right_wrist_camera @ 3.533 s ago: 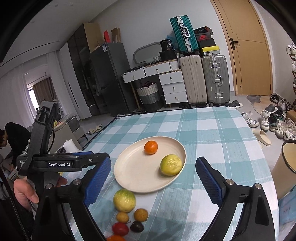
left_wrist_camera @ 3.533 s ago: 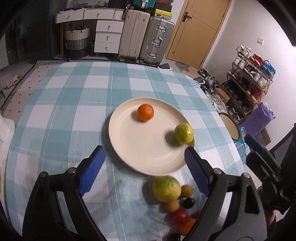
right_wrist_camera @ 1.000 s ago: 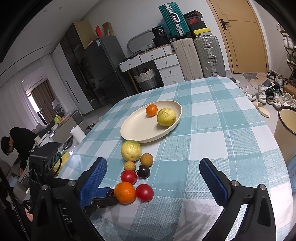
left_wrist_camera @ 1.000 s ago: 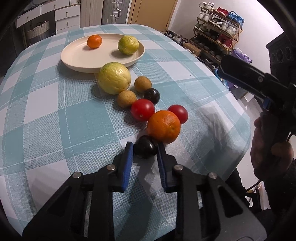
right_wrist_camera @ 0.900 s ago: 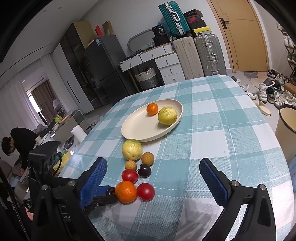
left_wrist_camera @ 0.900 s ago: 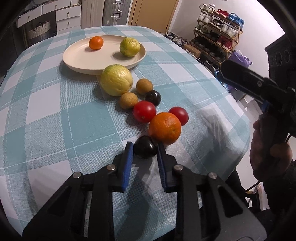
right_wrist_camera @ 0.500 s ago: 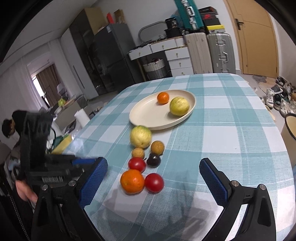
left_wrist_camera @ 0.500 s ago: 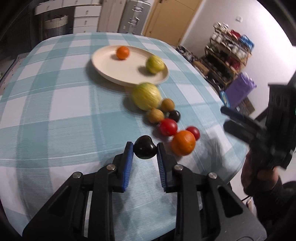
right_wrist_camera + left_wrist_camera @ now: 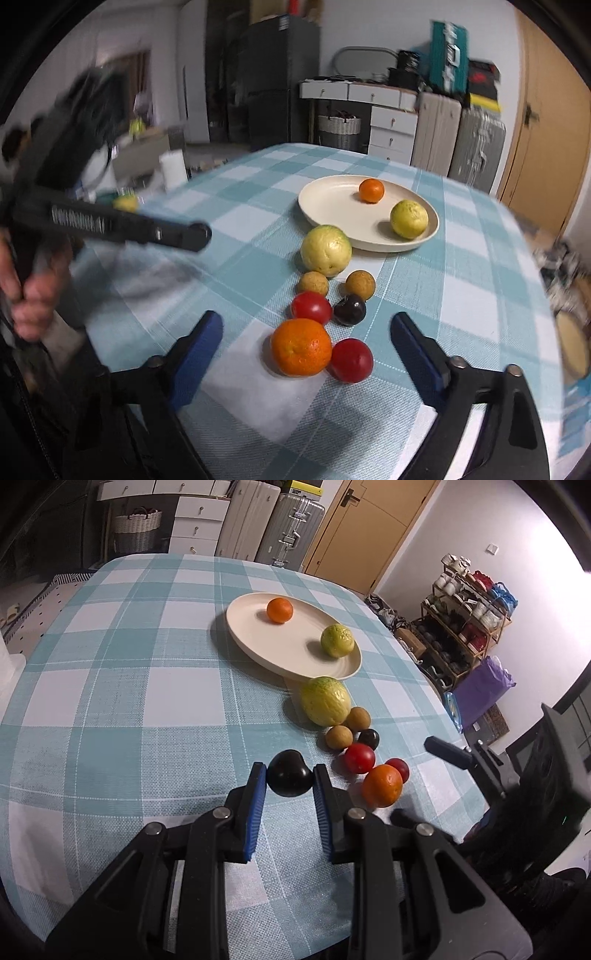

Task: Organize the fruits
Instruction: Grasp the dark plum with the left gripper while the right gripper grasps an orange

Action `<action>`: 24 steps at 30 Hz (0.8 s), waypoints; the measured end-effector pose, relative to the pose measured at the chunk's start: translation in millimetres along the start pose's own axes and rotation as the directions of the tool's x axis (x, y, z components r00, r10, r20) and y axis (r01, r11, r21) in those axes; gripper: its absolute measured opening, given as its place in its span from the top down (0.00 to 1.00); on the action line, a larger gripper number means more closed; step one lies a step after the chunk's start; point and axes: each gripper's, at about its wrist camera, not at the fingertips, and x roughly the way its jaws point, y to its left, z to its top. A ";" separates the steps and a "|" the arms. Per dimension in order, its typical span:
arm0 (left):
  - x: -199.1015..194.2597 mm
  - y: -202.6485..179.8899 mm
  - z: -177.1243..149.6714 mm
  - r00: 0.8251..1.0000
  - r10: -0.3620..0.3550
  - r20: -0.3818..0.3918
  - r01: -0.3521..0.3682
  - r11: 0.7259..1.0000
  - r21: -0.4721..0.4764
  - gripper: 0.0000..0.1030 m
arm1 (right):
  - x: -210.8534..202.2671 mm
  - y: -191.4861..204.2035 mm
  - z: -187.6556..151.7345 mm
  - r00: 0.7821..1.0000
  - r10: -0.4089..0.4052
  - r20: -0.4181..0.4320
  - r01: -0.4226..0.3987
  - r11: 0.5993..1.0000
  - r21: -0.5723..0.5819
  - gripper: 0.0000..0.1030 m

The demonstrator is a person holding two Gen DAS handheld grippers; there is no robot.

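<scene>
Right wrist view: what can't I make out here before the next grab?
- Left tongs' tips and the dark fruit they clamp: hidden side-on and motion-blurred.
- Left hand: blurred, cut by the left edge.
- Large orange underside contact: hidden; right tongs closing, not touching.

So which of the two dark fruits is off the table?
The dark fruit clamped between the left gripper fingers, lifted clear of the cloth. The other dark one lies on the table among the small brown fruits and tomatoes.

two fruits (image 9: 280, 610) on plate (image 9: 251, 642)
</scene>
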 end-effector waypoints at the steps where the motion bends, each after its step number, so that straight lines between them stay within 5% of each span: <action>1: 1.1 -0.7 0.0 1.000 -0.001 0.000 0.001 1.000 -0.001 0.78 | 3.2 4.6 -1.0 1.000 -0.018 -0.008 0.018 0.999 -0.030 0.17; 8: 0.5 -0.3 0.1 1.000 -0.006 0.008 0.006 1.000 -0.005 0.78 | 18.9 26.6 -7.9 0.994 -0.102 -0.036 0.094 0.980 -0.177 0.27; 12: -0.1 2.2 -0.1 1.000 -0.009 0.007 0.009 1.000 -0.013 0.78 | 28.7 32.6 -11.1 0.991 -0.122 -0.059 0.106 0.968 -0.227 0.43; 19: 1.6 5.6 -1.0 1.000 -0.012 -0.003 0.012 1.000 -0.024 0.78 | 34.3 30.8 -11.6 0.984 -0.161 -0.071 0.140 0.960 -0.243 0.61; 24: 2.1 5.6 -0.1 1.000 -0.010 -0.001 0.010 1.000 -0.027 0.78 | 33.9 22.0 -9.1 0.989 -0.130 -0.077 0.113 0.974 -0.195 0.61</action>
